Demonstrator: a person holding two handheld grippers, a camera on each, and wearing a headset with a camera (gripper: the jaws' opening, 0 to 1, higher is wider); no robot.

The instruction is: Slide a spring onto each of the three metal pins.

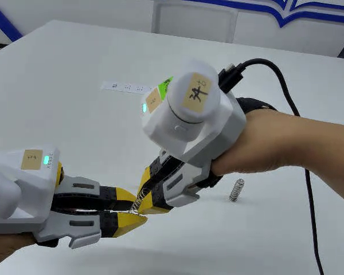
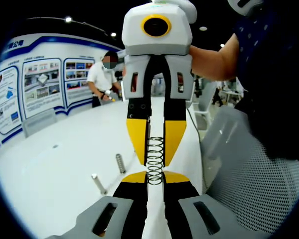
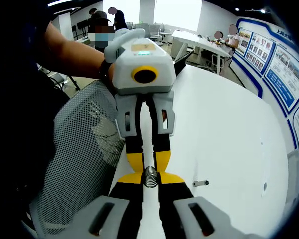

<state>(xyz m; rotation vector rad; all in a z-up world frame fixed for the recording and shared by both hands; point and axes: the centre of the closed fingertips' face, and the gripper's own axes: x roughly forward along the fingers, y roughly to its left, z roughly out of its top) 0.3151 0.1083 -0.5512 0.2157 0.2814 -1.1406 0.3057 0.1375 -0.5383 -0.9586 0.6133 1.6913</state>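
1. White desk (image 1: 74, 126) lies under both tools in the head view. We see the left tongs (image 1: 133, 215) at the lower left. The right tongs (image 1: 148, 197), held by a hand (image 1: 264, 143), slant down to meet them tip to tip. The spring (image 1: 139, 201) sits pinched between the yellow tips of the right tongs, with its lower end at the left tips. A second spring (image 1: 236, 190) rests on the desk near the hand, apart from both tongs.
2. In the left gripper view, the right tongs (image 2: 155, 163) face us from above. Their yellow fingers press on either side of the spring (image 2: 155, 149), which runs lengthwise between them. The left tongs (image 2: 155, 178) stand with a slim gap, their tips flanking the spring's near end. We cannot tell whether they grip it. Left of them the second spring (image 2: 120, 163) and a pin (image 2: 98, 183) rest on the desk (image 2: 50, 174), slightly apart.
3. In the right gripper view, we see the spring (image 3: 150, 177) end-on. The right tongs (image 3: 150, 180) touch it on both sides, and the left tongs (image 3: 149, 167) stand opposite. The pin (image 3: 200, 183) lies on the desk (image 3: 229, 149) to the right.
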